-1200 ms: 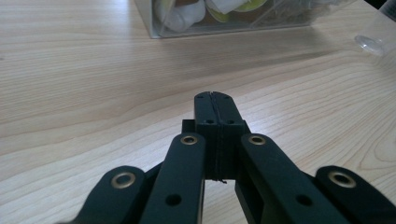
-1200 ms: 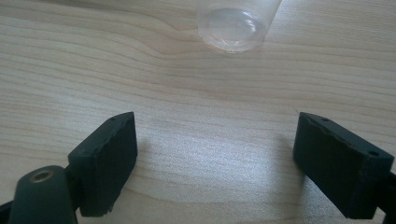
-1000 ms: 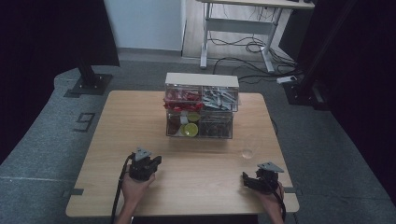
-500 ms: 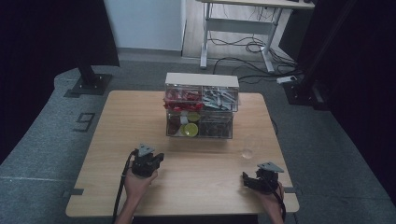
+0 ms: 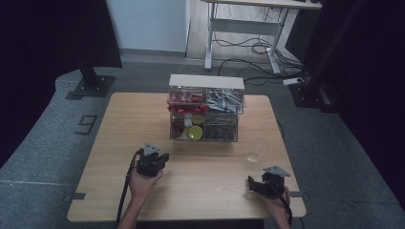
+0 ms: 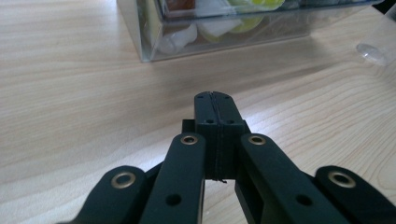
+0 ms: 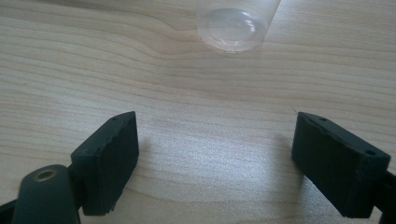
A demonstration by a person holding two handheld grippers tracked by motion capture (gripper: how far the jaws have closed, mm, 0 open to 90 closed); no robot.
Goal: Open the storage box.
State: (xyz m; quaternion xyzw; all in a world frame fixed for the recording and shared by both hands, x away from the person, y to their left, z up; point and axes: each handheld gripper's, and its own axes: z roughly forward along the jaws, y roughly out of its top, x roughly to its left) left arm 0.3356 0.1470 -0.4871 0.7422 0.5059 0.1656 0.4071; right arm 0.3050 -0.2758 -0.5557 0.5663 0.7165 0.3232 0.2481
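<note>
Left hand-held gripper: near the front left of the counter, jaws pressed together with nothing between them; it points toward the clear organiser at the back middle.
Clear organiser: two stacked tiers of transparent compartments holding red, yellow-green and grey bits; it looks like rigid plastic, probably bulky for a single pinch.
Clear cup: stands upright on the counter, right of the organiser's front corner and just ahead of the right hand-held gripper.
Cup handling: likely light, thin-walled and smooth, so it could slip or buckle under a hard squeeze; a gentle pinch across the wall below the rim, or one pad inside and one outside the rim, seems safest.
Right hand-held gripper: near the front right edge, jaws spread wide and empty, aimed at the cup.
High view: gives the whole layout, both hands, and how the cup sits apart from the organiser.
Left gripper view: shows the organiser's near corner close up and the seam of the closed pads, with the cup's base at the right edge.
Right gripper view: shows the cup's round clear base ahead between the spread pads; its rim is cut off.
</note>
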